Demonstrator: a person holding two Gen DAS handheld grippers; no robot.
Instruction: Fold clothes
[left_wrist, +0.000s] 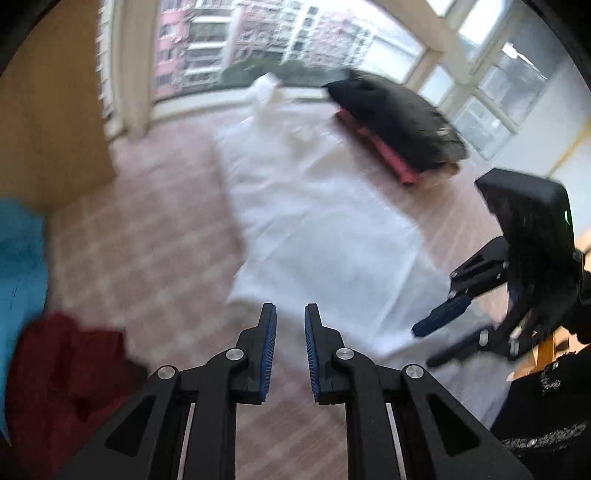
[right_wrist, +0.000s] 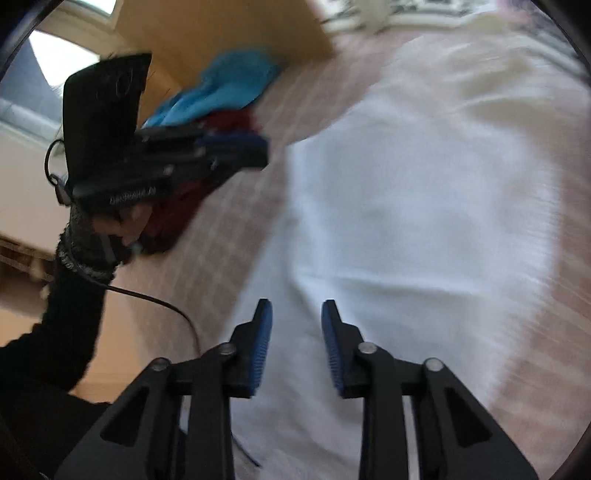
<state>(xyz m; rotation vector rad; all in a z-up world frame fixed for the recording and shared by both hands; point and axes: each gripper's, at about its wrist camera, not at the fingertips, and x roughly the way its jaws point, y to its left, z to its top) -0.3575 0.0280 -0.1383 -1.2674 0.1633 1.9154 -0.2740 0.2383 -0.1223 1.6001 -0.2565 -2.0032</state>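
Note:
A white garment (left_wrist: 317, 221) lies spread flat on a pink checked bed cover (left_wrist: 147, 236); it also fills the right wrist view (right_wrist: 424, 206). My left gripper (left_wrist: 290, 314) is open and empty, held above the garment's near left edge. My right gripper (right_wrist: 296, 314) is open and empty above the white garment. The right gripper shows in the left wrist view (left_wrist: 436, 328) at the garment's right edge. The left gripper shows in the right wrist view (right_wrist: 255, 155), to the left of the garment. Both views are blurred by motion.
A dark red garment (left_wrist: 62, 373) and a blue garment (left_wrist: 18, 251) lie heaped at the left, by a wooden headboard (left_wrist: 44, 110). A pile of folded dark and pink clothes (left_wrist: 399, 125) sits at the far right. Windows (left_wrist: 258, 40) stand behind.

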